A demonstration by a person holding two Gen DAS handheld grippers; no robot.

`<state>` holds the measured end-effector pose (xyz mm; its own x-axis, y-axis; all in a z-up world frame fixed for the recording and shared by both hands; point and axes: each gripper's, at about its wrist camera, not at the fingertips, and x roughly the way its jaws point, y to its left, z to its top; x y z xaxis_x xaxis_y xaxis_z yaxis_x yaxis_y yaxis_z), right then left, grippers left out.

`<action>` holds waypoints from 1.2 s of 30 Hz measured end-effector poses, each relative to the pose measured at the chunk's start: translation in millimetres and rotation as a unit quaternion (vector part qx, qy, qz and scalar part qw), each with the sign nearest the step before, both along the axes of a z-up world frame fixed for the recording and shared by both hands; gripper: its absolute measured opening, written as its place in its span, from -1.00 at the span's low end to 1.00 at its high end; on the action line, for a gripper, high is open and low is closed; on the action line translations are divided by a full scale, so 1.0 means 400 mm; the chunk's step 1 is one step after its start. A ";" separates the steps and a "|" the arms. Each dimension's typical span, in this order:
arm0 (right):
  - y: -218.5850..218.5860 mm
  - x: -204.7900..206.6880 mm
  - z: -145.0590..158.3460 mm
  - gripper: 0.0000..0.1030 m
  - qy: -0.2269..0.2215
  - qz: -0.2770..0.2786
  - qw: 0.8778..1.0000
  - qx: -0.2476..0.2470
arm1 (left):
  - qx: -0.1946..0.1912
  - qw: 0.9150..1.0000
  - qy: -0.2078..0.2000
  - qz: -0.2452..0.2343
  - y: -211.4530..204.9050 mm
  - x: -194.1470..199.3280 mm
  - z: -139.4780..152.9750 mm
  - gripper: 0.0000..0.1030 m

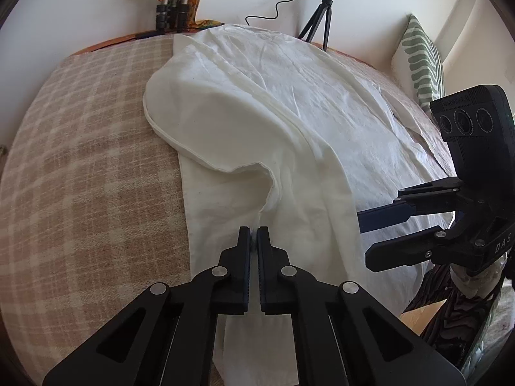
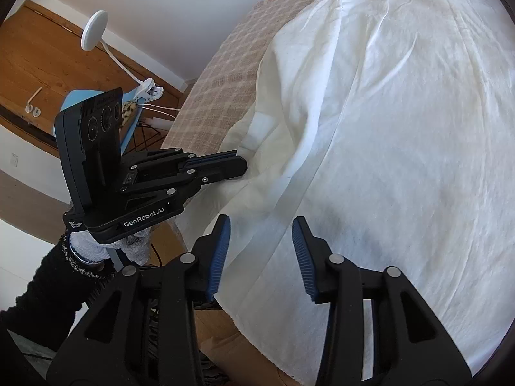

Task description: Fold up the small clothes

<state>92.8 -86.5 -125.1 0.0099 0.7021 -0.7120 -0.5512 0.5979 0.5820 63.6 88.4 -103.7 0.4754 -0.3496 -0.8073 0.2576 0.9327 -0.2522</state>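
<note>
A white garment (image 1: 257, 112) lies spread on a plaid-covered surface (image 1: 80, 148), one part folded over with a curved hem. My left gripper (image 1: 256, 234) is shut on the white cloth near its front edge; it also shows in the right wrist view (image 2: 239, 162), pinching the cloth's left edge. My right gripper (image 2: 261, 234) is open, its blue pads (image 2: 222, 251) hovering over the garment's (image 2: 386, 128) near edge with nothing between them. It shows in the left wrist view (image 1: 370, 234) at the right, open over the cloth.
A ring light on a tripod (image 1: 325, 6) and stands (image 1: 170, 16) are behind the surface. A green-patterned pillow (image 1: 421, 58) leans at the back right. A wooden door (image 2: 48, 58), a white clip lamp (image 2: 96, 29) and cables are at the left.
</note>
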 end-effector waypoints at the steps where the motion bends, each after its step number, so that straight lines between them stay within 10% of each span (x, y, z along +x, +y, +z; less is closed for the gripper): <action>1: 0.006 0.001 0.001 0.18 -0.001 0.006 1.000 0.000 | 0.000 1.000 0.001 0.006 0.007 -0.008 0.002 -0.96; 3: 0.029 -0.007 0.002 0.17 -0.012 0.024 1.000 -0.008 | -0.013 1.000 0.005 0.022 0.025 -0.024 0.008 -0.96; 6: 0.073 -0.019 -0.014 -0.54 -0.035 0.048 0.997 -0.050 | -0.022 0.999 0.000 0.032 0.045 -0.049 0.027 -0.97; 9: 0.082 -0.030 -0.018 -0.72 -0.064 0.055 0.993 -0.085 | 0.011 0.999 -0.015 0.041 0.047 -0.070 0.040 -0.97; 14: 0.064 -0.043 0.007 -0.72 -0.084 0.064 0.990 -0.092 | -0.009 0.999 0.005 0.043 0.052 -0.088 0.020 -0.94; 17: 0.042 -0.043 0.034 -0.72 -0.103 0.054 0.989 -0.095 | 0.006 0.999 0.004 0.043 0.040 -0.087 0.006 -0.59; 21: 0.024 -0.041 0.061 -0.72 -0.145 0.039 0.983 -0.102 | 0.019 0.999 0.013 0.034 0.025 -0.092 -0.018 -0.63; 22: 0.023 -0.038 0.068 -0.72 -0.145 0.037 0.984 -0.093 | 0.023 0.999 0.010 0.030 0.019 -0.097 -0.017 -0.99; 30: 0.067 -0.031 0.082 -0.72 -0.153 0.042 0.985 -0.073 | -0.005 0.998 -0.006 0.058 0.041 -0.149 0.017 -0.95; 33: 0.084 0.004 0.102 -0.65 -0.146 0.040 0.986 -0.069 | -0.005 0.996 -0.014 0.083 0.058 -0.153 0.036 -0.47; 34: 0.084 0.020 0.115 -0.36 -0.140 0.030 0.988 -0.058 | -0.005 0.995 -0.018 0.095 0.066 -0.153 0.040 0.02; 36: 0.090 0.061 0.147 0.28 -0.128 0.024 0.991 -0.042 | -0.012 0.992 -0.029 0.122 0.083 -0.154 0.039 0.32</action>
<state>117.2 -50.6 -66.3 0.1659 0.6446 -0.7463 -0.7028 0.6082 0.3691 2.0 121.7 -88.2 0.5931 -0.2375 -0.7693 0.0403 0.9631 -0.2662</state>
